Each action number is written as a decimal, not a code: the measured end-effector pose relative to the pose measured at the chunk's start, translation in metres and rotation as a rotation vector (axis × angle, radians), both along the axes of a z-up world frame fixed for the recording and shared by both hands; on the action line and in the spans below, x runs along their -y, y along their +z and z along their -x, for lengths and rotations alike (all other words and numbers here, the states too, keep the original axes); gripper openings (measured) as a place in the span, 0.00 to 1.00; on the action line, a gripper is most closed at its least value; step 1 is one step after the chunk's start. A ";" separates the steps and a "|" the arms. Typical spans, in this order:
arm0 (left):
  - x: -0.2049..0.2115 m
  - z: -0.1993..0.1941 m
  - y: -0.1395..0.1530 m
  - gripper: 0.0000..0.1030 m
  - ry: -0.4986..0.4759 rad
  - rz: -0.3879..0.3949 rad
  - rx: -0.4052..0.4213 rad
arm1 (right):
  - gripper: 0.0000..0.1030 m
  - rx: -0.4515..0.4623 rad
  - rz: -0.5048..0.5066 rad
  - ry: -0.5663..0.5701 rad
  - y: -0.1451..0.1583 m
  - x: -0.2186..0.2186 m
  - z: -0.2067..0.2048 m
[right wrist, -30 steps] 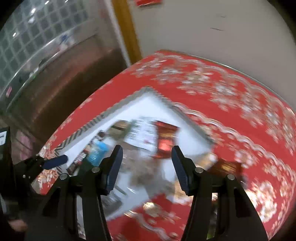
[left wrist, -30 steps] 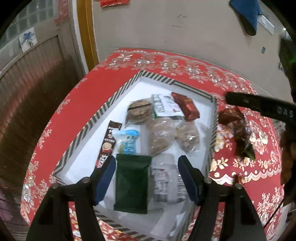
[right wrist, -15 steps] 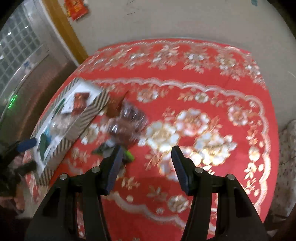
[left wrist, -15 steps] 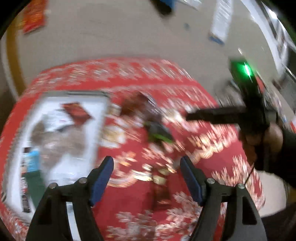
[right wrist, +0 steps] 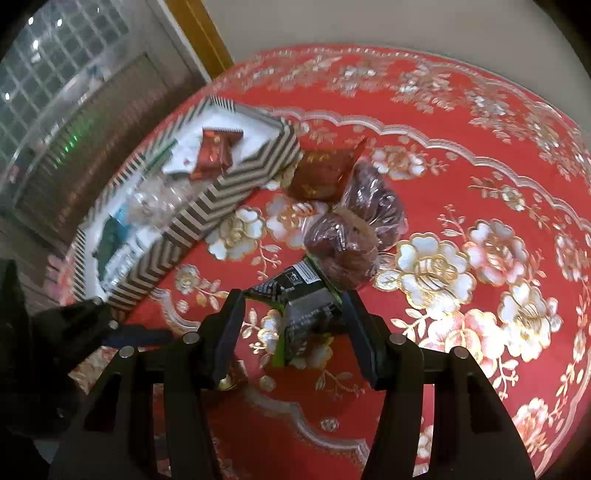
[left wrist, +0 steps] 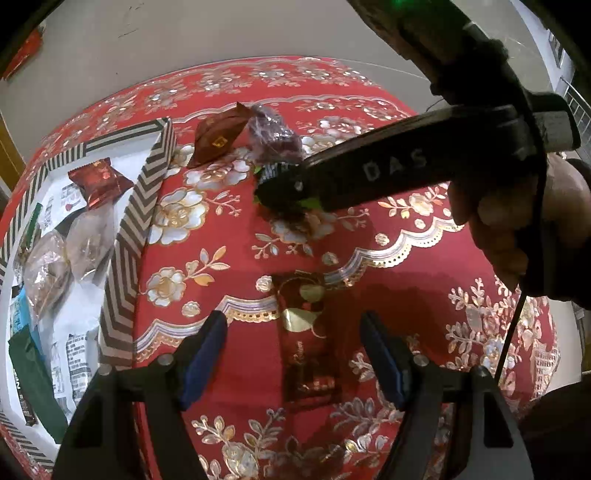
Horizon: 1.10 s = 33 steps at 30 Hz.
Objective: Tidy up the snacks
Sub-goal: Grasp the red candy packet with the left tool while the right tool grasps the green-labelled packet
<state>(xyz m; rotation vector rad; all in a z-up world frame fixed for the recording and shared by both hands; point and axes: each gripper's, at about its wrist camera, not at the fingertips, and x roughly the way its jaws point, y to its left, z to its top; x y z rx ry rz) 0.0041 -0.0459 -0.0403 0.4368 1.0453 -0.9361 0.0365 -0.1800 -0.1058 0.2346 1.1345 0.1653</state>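
Note:
My left gripper [left wrist: 293,350] is open just above a dark red snack packet [left wrist: 308,343] that lies flat on the red tablecloth between its fingers. My right gripper [right wrist: 293,328] is open around a black and green packet [right wrist: 299,299]; its fingers stand either side, apart from it. Beyond lie a clear bag of dark red dates [right wrist: 354,236] and a brown-red packet [right wrist: 321,173]. The striped box [right wrist: 221,199] on the left holds several sorted snacks, a red packet [left wrist: 99,181] among them. The right gripper also shows in the left wrist view [left wrist: 280,188].
The round table carries a red cloth with gold flowers [right wrist: 480,258]. A grey wall stands behind it. A wooden door frame [right wrist: 199,33] and glass blocks are at the far left. The person's hand [left wrist: 517,221] holds the right gripper at the right.
Both grippers have swung from over the box to the loose snacks on the cloth and come lower. The right gripper now straddles the black and green packet, the left one the dark red packet.

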 end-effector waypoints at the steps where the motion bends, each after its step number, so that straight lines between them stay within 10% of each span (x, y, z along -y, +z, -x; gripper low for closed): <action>1: 0.001 0.000 -0.002 0.74 0.001 0.001 -0.002 | 0.53 -0.003 0.009 0.002 -0.002 -0.001 -0.002; 10: 0.001 -0.003 -0.007 0.73 0.003 0.026 -0.023 | 0.43 -0.014 0.110 -0.015 -0.011 -0.006 -0.004; 12: -0.002 -0.007 -0.007 0.68 0.018 0.043 -0.031 | 0.42 -0.014 0.078 -0.025 -0.008 -0.003 0.000; 16: -0.008 -0.018 -0.007 0.27 0.055 0.066 -0.064 | 0.38 -0.002 0.039 -0.045 -0.001 0.000 0.013; 33: -0.022 -0.016 0.017 0.10 0.096 0.133 -0.074 | 0.34 0.054 -0.030 -0.064 0.024 -0.002 0.048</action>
